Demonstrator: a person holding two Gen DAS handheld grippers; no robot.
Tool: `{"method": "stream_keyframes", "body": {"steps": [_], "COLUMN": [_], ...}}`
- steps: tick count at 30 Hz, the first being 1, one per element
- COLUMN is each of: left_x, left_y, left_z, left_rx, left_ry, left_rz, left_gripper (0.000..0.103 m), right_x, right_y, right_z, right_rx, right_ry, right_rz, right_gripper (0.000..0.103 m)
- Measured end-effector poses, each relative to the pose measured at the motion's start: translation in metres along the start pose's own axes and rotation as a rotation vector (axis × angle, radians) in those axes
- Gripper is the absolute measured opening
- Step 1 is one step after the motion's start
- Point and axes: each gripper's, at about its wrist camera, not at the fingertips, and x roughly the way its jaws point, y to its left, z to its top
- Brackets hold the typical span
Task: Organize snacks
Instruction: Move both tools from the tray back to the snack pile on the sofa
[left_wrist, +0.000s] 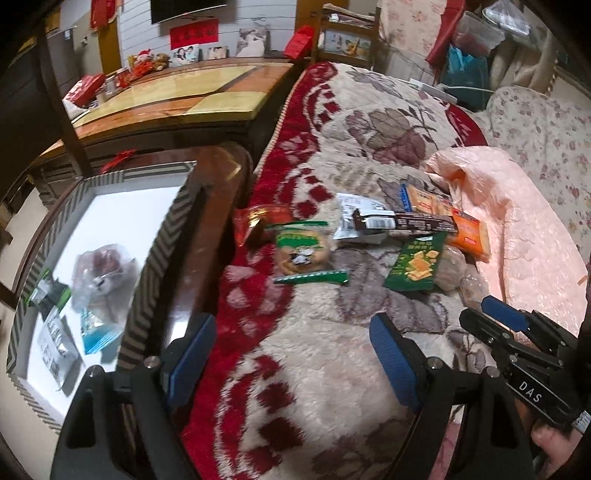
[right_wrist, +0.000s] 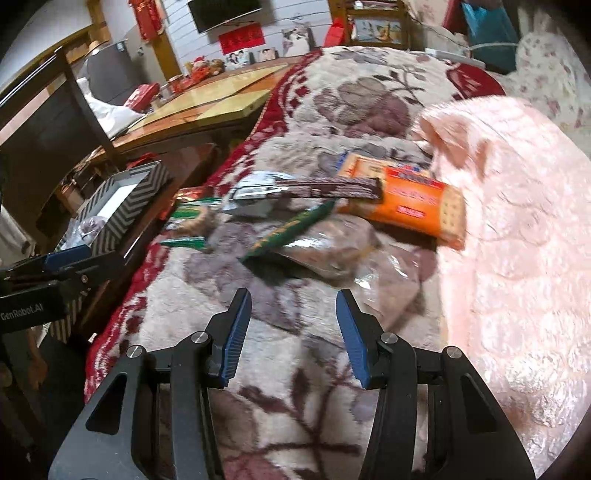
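Snacks (right_wrist: 413, 199) lie on the blanket (right_wrist: 295, 350) ahead of the right claw (right_wrist: 293, 332), jaws apart, empty.

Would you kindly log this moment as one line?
left gripper open, empty | right gripper open, empty | snacks on blanket | box partly filled

Blanket (left_wrist: 369, 122): cream fleece with red border and mauve flower pattern, spread over the bed.
Pink cover (right_wrist: 517, 229): quilted, lying along the blanket's right side.
Wooden table (left_wrist: 184, 96): beyond the blanket's far left edge, yellow inlaid top.
Framed photos (left_wrist: 218, 51): standing along the table's far edge.
Television (right_wrist: 225, 14): on the white wall.
Red banner (left_wrist: 194, 35): below the television.
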Motion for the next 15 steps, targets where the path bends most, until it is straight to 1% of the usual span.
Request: {"method": "stream_keyframes", "body": {"steps": [5,8,10,15], "left_x": [0.008,0.014,0.019,0.033], "left_y": [-0.012,-0.022,-0.03,-0.052], "left_z": [0.011,0.022,0.031,0.055], "left_rx": [0.038,0.069,0.103,0.225], "left_ry": [0.002,-0.002,-0.006,-0.007], "left_rz": [-0.025,-0.054,-0.082,-0.16], "left_gripper": [0.086,0.086,0.086,0.086], "right_x": [0.0,0.001,0.002,0.004], "right_y": [-0.012,-0.015,-0.018,-0.025], "right_z": [0.0,0.001,0.001,-0.001], "right_rx": [0.03,0.035,0.044,0.06], "right_ry": [-0.005,-0.006,-0.003,0.002], "right_rz": [0.001,0.002,0.007,0.014], "right_gripper": [0.048,0.048,0.048,0.048]}}
